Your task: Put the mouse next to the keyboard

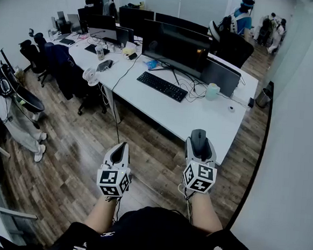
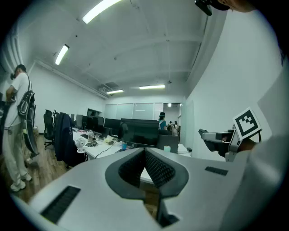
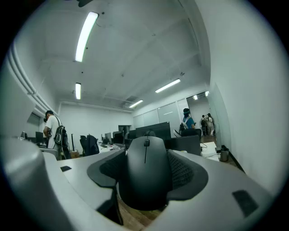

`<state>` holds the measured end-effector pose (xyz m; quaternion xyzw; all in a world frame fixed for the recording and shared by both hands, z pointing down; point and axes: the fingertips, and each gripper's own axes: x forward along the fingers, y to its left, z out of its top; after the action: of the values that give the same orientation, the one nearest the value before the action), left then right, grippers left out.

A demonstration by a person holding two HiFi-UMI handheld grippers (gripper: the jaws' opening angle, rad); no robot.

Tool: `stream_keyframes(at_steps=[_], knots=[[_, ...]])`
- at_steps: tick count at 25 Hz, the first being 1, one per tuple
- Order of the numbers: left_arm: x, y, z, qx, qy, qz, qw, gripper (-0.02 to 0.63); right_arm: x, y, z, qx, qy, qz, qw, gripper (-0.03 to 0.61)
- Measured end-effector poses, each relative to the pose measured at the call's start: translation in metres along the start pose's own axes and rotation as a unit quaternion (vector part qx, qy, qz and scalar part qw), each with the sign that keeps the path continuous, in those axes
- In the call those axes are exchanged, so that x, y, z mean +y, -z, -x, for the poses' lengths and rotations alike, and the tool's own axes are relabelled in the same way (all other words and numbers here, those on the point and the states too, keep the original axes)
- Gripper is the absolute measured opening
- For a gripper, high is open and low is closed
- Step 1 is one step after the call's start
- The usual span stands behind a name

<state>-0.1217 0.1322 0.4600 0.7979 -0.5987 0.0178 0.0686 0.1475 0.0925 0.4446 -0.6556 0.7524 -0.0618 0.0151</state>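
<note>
Across the wooden floor (image 1: 84, 154) in front of us stood the long white desk (image 1: 210, 128), well apart from both grippers, with a wide dark monitor (image 1: 176, 47) at its back and the black keyboard (image 1: 161, 86) lying in front of the screen. To the keyboard's right we saw loose cables (image 1: 194, 93) and a pale cup (image 1: 212, 91), and nearer the front edge a bare strip of desktop. Our left gripper (image 2: 145, 153) hung over the floor with its jaws brought together and nothing between them. Our right gripper (image 1: 199, 145) was held out beside it, jaws spread wide and pressed against the flanks of the black mouse (image 3: 146, 173), which sat in the air between the pads with its wheel end pointing away from us, not yet over the desk. We judged the carry to be the step in hand. To do it well we would keep the gripper level so the smooth shell could not slip forward, bring it in over the front edge, lower the mouse flat onto the bare strip just right of the keyboard, clear of the cables and cup, and let go only once its underside rested on the desk
</note>
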Motion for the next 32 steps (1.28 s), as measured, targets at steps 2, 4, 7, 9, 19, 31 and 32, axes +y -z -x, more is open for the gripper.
stream_keyframes(at_steps=[2,4,7,9,19,31,32], knots=[[-0.006,0.001,0.000,0.001,0.004,0.001,1.0000,0.017,-0.003,0.003,0.003,0.004,0.000,-0.001,1.000,0.305],[-0.011,0.002,0.000,0.002,0.007,0.002,1.0000,0.017,-0.004,0.004,0.006,0.007,0.001,-0.002,1.000,0.307],[-0.014,0.001,0.002,0.000,0.010,0.003,0.9999,0.017,-0.005,0.004,0.009,0.008,0.004,-0.003,1.000,0.307],[-0.016,0.003,0.004,-0.001,0.013,0.005,0.9999,0.017,-0.005,0.005,0.013,0.008,0.005,-0.003,1.000,0.308],[0.004,0.004,0.011,-0.009,0.030,0.007,0.9995,0.017,0.018,0.007,0.016,0.002,0.017,-0.005,1.000,0.308],[0.044,0.009,0.027,-0.021,0.069,0.029,0.9970,0.017,0.063,0.011,0.026,-0.011,0.040,-0.002,0.999,0.308],[0.048,0.009,0.025,-0.021,0.068,0.030,0.9970,0.017,0.063,0.012,0.023,-0.011,0.043,-0.004,0.999,0.308]])
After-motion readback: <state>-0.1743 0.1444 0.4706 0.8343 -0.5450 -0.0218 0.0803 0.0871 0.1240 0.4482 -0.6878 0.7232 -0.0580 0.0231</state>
